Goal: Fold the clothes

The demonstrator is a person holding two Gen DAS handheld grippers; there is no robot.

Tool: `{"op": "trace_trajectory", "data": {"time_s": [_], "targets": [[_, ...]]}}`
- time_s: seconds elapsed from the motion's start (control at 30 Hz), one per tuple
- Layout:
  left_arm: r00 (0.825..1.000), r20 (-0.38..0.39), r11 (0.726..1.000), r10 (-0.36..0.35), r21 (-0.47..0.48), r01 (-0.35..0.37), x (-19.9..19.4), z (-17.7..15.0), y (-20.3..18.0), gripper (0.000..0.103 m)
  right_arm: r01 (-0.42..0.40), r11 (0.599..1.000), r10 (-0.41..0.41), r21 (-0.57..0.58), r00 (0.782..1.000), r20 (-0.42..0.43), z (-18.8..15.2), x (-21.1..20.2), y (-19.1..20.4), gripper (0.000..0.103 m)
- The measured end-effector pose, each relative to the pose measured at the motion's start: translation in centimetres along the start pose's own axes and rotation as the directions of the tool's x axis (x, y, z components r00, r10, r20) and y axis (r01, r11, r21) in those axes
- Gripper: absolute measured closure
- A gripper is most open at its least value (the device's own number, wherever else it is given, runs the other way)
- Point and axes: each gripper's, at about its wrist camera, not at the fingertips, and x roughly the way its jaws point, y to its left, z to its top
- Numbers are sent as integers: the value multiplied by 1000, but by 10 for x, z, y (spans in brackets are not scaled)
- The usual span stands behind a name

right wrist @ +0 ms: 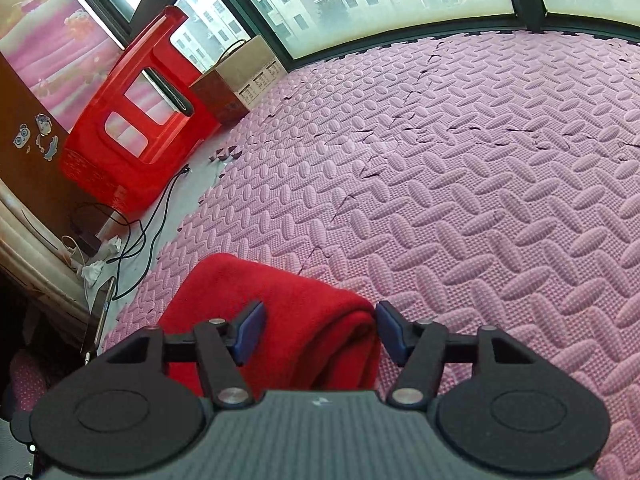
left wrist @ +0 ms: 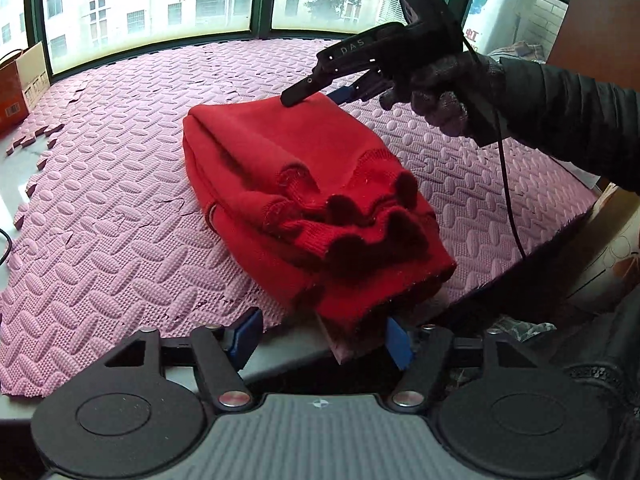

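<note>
Folded red knitted sweater (left wrist: 304, 200) lying in a thick bundle on the pink interlocking foam mat (left wrist: 100, 208), ribbed cuffs and hem bunched on top toward the near end. Near end of the bundle hanging slightly over the mat's front edge, just ahead of the left gripper (left wrist: 324, 334). Blue-padded fingers (left wrist: 248, 332) of that gripper spread wide apart, nothing between them, near the sweater's hem; touching it or not, impossible to tell.

At the far end of the bundle, the right gripper (left wrist: 320, 92), black, held by a hand in a dark knitted glove (left wrist: 440, 96) with a dark padded sleeve (left wrist: 568, 120) behind. Tips right at the sweater's far fold; contact not clear from the left wrist view. In the right wrist view, same gripper (right wrist: 320, 334) parted wide, blue pads (right wrist: 390, 332) straddling the rounded red fold directly below, not pinching it.

Beyond the mat, a dark-framed window (left wrist: 160, 4) with apartment blocks outside. At the mat's left edge, a red plastic stool (right wrist: 132, 120) tipped on its side, a brown cardboard box (right wrist: 236, 80) beside it, black cables (right wrist: 132, 232) trailing on the pale floor.
</note>
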Motion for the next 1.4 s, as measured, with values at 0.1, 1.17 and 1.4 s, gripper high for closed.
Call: {"op": "trace_trajectory", "data": {"time_s": [0.1,1.17,1.4], "targets": [[1000,5,1000,-6,-6,6,1,0,3,59,10,1000,-10,0,1000,7,-3,-4,1,48],[992,104,996,69,-61,-63,28,75,89,80,290,948,-244,-132,927,286,-87,-135,60,56],[990,131,992,55,-122,-39,16,67,82,79,222,813,-145,-539,972,183,-82,-67,135,56]]}}
